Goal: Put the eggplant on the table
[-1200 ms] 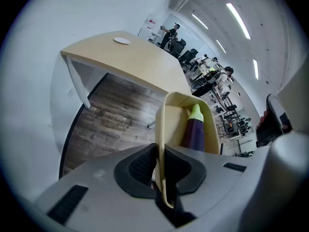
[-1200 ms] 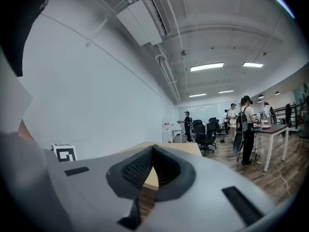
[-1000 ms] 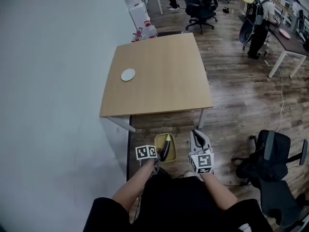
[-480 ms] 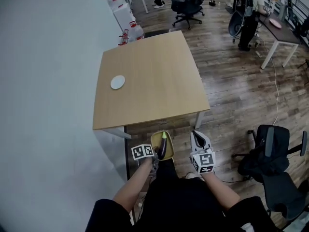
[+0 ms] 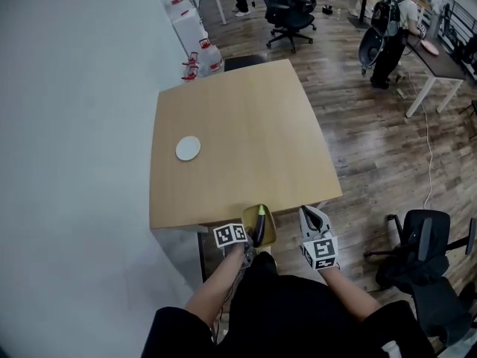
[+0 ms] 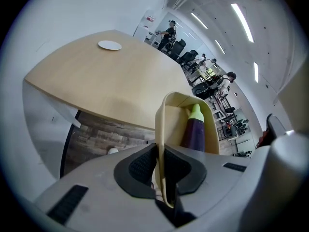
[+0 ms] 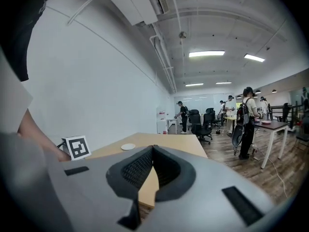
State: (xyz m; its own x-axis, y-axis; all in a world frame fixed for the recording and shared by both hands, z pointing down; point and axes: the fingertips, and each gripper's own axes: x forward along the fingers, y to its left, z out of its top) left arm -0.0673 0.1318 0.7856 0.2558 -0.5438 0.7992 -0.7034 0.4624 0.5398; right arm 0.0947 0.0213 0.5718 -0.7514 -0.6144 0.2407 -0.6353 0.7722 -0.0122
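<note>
Left gripper (image 6: 161, 173) pinches the bowl (image 6: 163, 124) with the eggplant (image 6: 194, 133) at the near edge of the table (image 5: 246, 125). Right gripper (image 7: 153, 167) is closed, empty. Only one white disc (image 5: 188, 148) lies on the top.

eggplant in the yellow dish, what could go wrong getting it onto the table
1. The left gripper pinches only one wall of the yellow dish, so the dish may tilt or slip, and the eggplant leaning inside could roll out.
2. The dish hangs right by the near edge of the table. It could clip that edge, or the eggplant could land too near it and drop to the floor.
</note>
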